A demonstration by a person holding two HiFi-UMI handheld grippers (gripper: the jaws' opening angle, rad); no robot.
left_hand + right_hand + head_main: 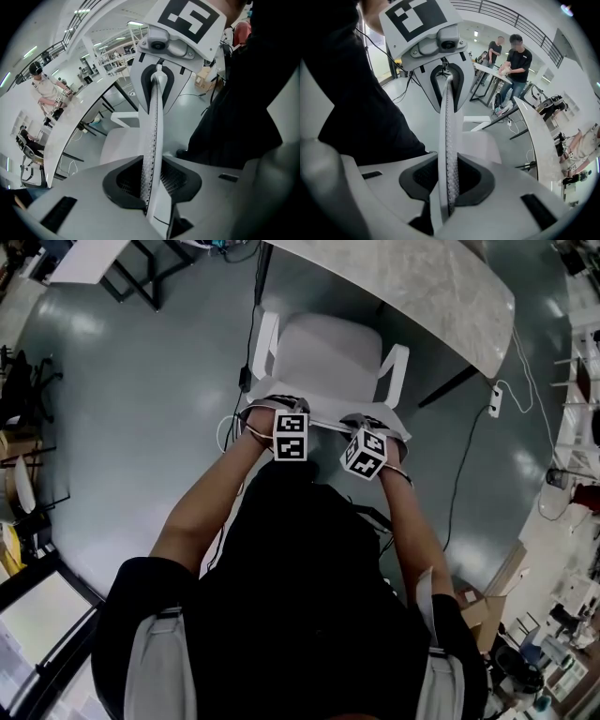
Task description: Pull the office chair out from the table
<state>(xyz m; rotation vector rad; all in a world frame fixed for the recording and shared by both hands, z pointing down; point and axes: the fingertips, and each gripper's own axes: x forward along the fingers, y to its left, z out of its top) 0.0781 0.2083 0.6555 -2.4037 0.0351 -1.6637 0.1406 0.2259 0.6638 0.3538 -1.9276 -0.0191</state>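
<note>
The white office chair (pixel 328 357) stands with its seat partly under the marble-topped table (pixel 441 287). Both grippers clamp the thin top edge of its backrest, side by side. My left gripper (pixel 286 418) is shut on the perforated backrest edge (pixel 152 140), which runs upright between its dark pads (pixel 123 180). My right gripper (pixel 368 432) is shut on the same backrest edge (pixel 449 140), a little to the right. Each gripper view shows the other gripper farther along the edge, the right one (pixel 164 47) and the left one (pixel 440 47). The person's dark torso is close behind the backrest.
A power strip (pixel 494 401) and cables lie on the grey floor to the right of the chair. Cardboard boxes (pixel 478 610) sit at lower right. Black table legs (pixel 131 273) stand at upper left. Two people (pixel 513 61) work at a bench beyond.
</note>
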